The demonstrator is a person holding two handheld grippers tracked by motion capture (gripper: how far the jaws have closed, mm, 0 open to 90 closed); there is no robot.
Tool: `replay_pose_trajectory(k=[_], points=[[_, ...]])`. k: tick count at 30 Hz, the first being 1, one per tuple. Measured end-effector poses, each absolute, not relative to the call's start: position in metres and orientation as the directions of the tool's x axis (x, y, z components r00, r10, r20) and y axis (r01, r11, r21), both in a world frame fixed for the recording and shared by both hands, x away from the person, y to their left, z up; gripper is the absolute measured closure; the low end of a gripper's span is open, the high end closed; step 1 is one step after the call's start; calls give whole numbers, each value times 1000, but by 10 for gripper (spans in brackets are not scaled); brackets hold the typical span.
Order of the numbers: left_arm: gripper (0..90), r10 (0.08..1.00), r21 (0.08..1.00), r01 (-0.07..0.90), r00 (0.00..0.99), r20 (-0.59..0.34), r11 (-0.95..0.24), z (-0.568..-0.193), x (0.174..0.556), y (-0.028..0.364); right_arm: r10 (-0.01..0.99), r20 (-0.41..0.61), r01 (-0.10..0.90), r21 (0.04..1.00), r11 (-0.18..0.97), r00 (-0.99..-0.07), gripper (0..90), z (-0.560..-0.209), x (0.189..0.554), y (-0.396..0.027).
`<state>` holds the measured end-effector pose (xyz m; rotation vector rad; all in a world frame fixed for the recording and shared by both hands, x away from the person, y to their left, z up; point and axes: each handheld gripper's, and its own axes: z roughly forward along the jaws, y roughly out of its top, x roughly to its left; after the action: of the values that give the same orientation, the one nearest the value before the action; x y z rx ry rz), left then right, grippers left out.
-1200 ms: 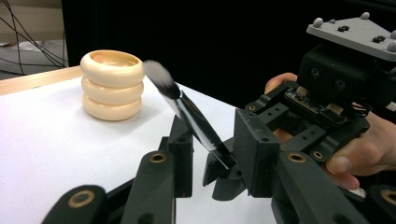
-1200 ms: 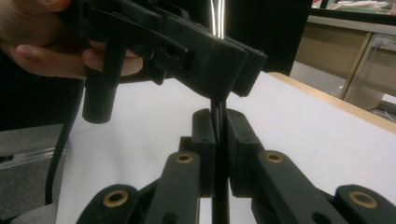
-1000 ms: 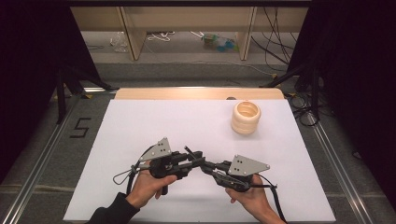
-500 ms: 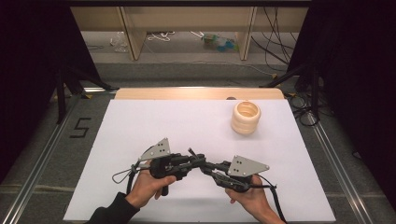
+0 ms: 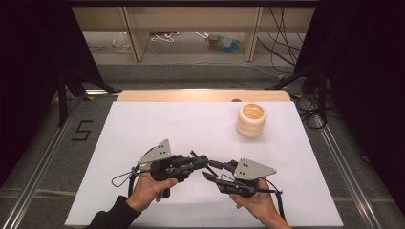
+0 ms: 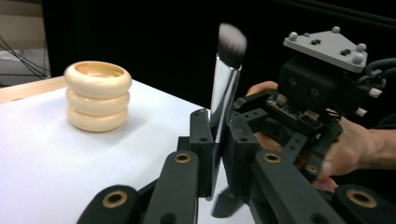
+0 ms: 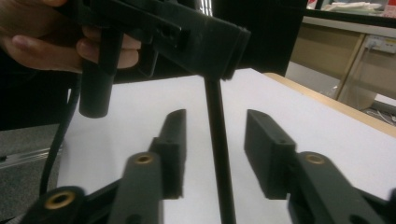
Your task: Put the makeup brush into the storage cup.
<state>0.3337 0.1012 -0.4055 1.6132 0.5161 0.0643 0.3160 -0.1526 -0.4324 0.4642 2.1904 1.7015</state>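
Handover of the makeup brush (image 6: 227, 79) between grippers, mid-transfer.

Left gripper (image 6: 218, 140) clamped on the brush's chrome ferrule, bristles up, at 6 o'clock of the white table (image 5: 143, 129) near its front edge. Right gripper (image 7: 214, 140) just opened, pads standing clear either side of the dark handle, no longer pressing. Judged: grip passed to the left. Next, likely, drawing the right gripper back off the handle, then carrying the brush toward the stacked-ring holder (image 5: 251, 120) at 1 o'clock, well apart, and lowering it in upright.
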Motion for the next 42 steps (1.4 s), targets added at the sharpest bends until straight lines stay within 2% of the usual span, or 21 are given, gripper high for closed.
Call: replay_pose_trajectory(k=[7,13,25,34,42], points=[[831,405,960,279,880,-248,-19,-405,337,107,492,-27,101,968,232,-870,460,-433,319,-157],[831,414,964,264,881,-228,-31,-405,338,108,526,-17,130,962,241,-850,434,-431,322,-166],[831,437,968,247,876,-206,-39,-404,341,113,586,-49,127,959,255,-809,387,-427,324,-186],[831,442,971,233,877,-189,-48,-404,346,116,641,-71,139,953,271,-764,317,-427,321,-212],[830,463,968,247,864,-197,-49,-403,350,114,665,-51,157,956,249,-745,304,-431,318,-227]])
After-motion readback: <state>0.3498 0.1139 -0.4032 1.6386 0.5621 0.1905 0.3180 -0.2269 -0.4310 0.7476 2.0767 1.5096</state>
